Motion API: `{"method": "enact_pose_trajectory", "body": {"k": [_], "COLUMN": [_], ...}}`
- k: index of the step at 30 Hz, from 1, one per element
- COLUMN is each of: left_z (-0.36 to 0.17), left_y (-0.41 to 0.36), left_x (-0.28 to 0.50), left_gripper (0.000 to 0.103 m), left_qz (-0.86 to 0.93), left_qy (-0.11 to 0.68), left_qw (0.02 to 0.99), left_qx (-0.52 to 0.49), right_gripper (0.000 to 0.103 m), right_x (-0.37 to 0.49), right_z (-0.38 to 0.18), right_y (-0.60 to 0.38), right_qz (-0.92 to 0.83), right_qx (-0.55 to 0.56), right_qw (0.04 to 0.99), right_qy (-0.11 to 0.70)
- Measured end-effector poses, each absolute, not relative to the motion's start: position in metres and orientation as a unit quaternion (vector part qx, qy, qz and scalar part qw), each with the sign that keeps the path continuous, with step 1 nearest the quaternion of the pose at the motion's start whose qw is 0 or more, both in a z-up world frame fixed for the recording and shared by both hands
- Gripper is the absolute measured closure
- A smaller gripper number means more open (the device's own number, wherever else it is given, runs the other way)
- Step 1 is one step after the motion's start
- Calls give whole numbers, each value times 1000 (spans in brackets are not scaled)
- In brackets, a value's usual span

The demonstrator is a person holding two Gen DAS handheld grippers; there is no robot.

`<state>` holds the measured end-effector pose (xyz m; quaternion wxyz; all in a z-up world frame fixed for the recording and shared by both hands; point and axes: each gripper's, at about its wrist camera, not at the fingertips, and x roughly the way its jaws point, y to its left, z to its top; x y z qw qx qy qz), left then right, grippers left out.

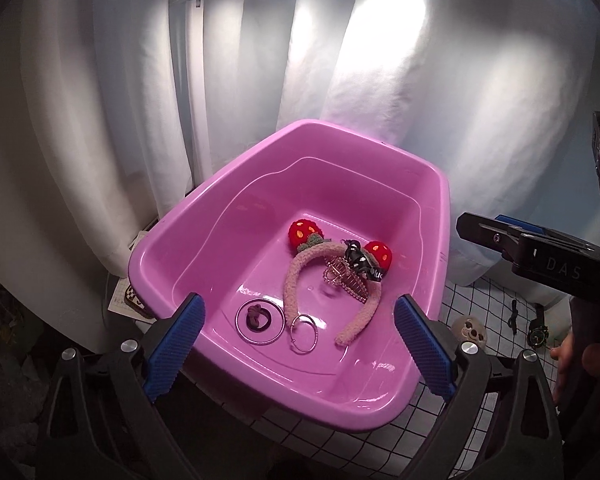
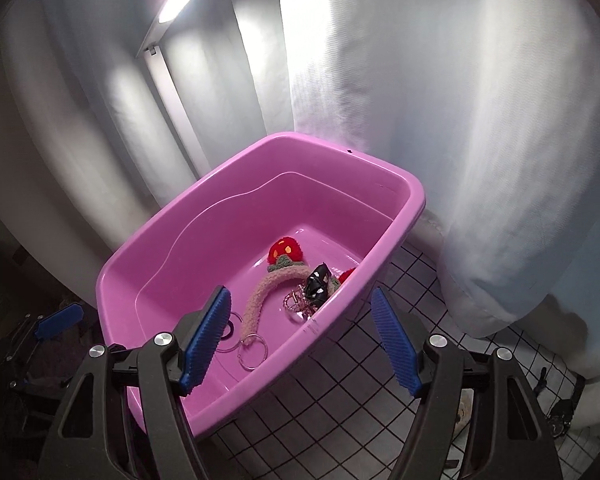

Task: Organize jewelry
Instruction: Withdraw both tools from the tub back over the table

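- Pink plush headband with red strawberry ears lies in the glossy pink plastic tub; we judge it light, soft and springy, best pinched mid-arch.
- Thin silver hoop rings beside its end look slippery and flat; we would catch one by its rim.
- The pink wire claw clip rests on the headband and seems brittle.
- Our left gripper and right gripper both hang spread wide and empty above the tub's near edge.
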<state>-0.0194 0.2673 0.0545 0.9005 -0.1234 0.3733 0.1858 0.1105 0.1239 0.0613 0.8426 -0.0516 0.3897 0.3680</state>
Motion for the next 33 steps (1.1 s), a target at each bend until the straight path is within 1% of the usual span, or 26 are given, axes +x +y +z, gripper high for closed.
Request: {"method": "enact_pose_trajectory", "body": {"k": [4,7,13,21,28,33], "left_z": [64,65,54,27,3,-21], "left_y": [248,226,186,134,96,70], "left_x": [-24,-21,-13,15,24,26], "left_gripper": [7,6,6,6,6,6], "left_qz": [156,131,60,-16,4,72], "left_qy": [357,351,346,380,407,427], "left_qw": [914,923,934,923,911,897], "left_qx": [-117,-89,-62,-61,-68,-96], "right_gripper": [30,29,29,29,29,29], "right_x": [97,87,66,41,44,67], "right_z": [51,34,-3,-37,-60,-83], "right_y": [81,49,-29,-123,-182,-219], "right_qz": [343,314,230,127,120,159], "right_qx": [-25,-13,21,60,73,64], "right_qw": [853,858,872,875,872,862], "right_qy": [393,406,432,463,470,477]}}
